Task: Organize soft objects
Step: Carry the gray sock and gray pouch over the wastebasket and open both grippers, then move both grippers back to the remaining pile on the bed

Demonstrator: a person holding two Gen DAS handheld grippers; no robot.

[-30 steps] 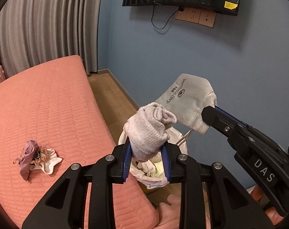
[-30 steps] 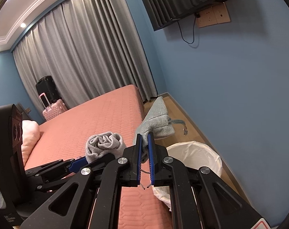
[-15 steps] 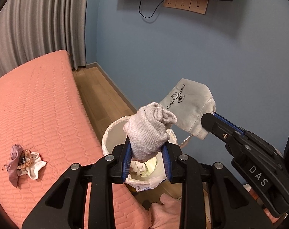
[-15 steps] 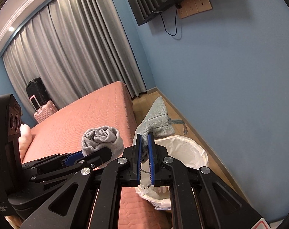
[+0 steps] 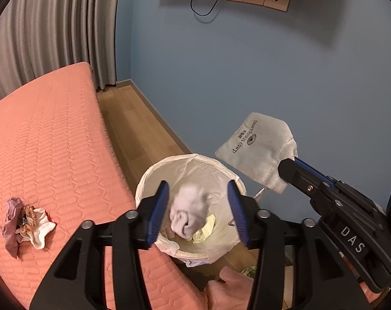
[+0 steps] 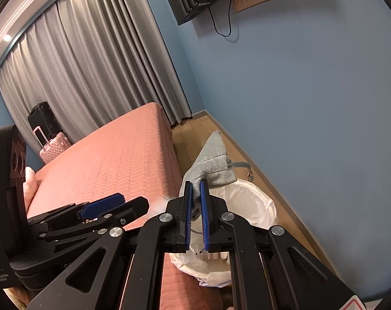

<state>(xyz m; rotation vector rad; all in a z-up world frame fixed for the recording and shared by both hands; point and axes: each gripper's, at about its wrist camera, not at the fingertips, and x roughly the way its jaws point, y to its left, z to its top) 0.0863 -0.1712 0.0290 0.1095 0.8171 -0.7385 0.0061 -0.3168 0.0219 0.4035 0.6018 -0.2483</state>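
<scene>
My left gripper (image 5: 198,196) stands open above a white-lined bin (image 5: 154,178) beside the bed. A rolled pale sock (image 5: 189,211), blurred, is falling free between the fingers into the bin. My right gripper (image 6: 196,188) is shut on a grey drawstring pouch (image 6: 213,160) with printed lettering, held above the bin's (image 6: 254,201) right side; in the left wrist view the pouch (image 5: 257,152) hangs from that gripper (image 5: 288,166). The open left gripper (image 6: 112,204) shows at left in the right wrist view.
The salmon quilted bed (image 5: 48,139) fills the left, with a small heap of purple and white cloth (image 5: 25,222) on it. Wooden floor (image 5: 141,131) runs along a blue wall (image 5: 247,72). A pink suitcase (image 6: 53,144) and grey curtains (image 6: 92,64) stand behind the bed.
My left gripper has opened and let go of the rolled sock, which now drops into the bin. The right gripper still holds the pouch, a little further over the bin.
</scene>
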